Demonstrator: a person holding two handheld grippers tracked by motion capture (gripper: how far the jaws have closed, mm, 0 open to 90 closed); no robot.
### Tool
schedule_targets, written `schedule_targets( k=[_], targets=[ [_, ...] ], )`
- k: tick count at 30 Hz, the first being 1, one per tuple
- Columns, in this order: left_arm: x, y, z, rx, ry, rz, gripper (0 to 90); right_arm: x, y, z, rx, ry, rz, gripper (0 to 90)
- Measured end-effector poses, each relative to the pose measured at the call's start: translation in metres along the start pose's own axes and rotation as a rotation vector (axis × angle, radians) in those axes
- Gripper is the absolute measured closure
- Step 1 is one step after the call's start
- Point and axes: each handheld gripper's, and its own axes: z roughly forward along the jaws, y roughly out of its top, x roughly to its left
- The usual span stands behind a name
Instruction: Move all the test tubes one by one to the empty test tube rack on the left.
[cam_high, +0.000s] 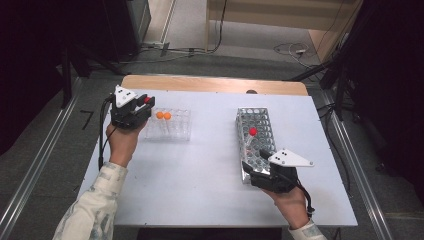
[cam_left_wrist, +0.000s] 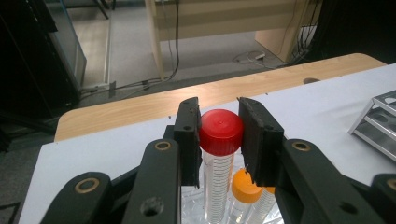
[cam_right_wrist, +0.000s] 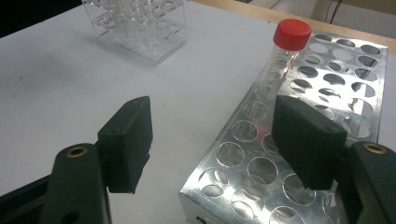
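Observation:
My left gripper (cam_left_wrist: 219, 116) is shut on a clear tube with a red cap (cam_left_wrist: 220, 132), holding it upright by the cap. The tube hangs over the left end of a clear plastic rack (cam_high: 172, 129), beside two orange-capped tubes (cam_high: 163, 115) standing in it; the nearer orange cap (cam_left_wrist: 247, 185) is just right of the held tube. My right gripper (cam_right_wrist: 215, 140) is open at the near end of a metal tube rack (cam_right_wrist: 261, 154), its jaws on either side of the rack's near left corner. One red-capped tube (cam_right_wrist: 292, 35) stands tilted in that rack.
The white tabletop (cam_high: 200, 165) lies between the two racks. A wooden strip (cam_high: 215, 84) runs along the table's far edge. Cables lie on the floor (cam_high: 290, 50) behind, with dark furniture on both sides.

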Motion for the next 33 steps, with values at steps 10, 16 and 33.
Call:
schedule_targets(
  k=[10,16,33],
  targets=[
    [-0.002,-0.018,0.008,0.022,0.014,-0.003,69.8,0.0,0.0,0.001,0.003,0.0,-0.002,28.0],
    [-0.002,-0.023,0.01,0.03,0.012,-0.012,69.2,0.001,0.0,0.001,0.006,0.0,-0.001,28.0],
    [-0.005,-0.023,-0.003,-0.002,-0.028,-0.077,46.7,0.0,-0.002,0.002,0.007,-0.006,0.0,28.0]
  ],
)
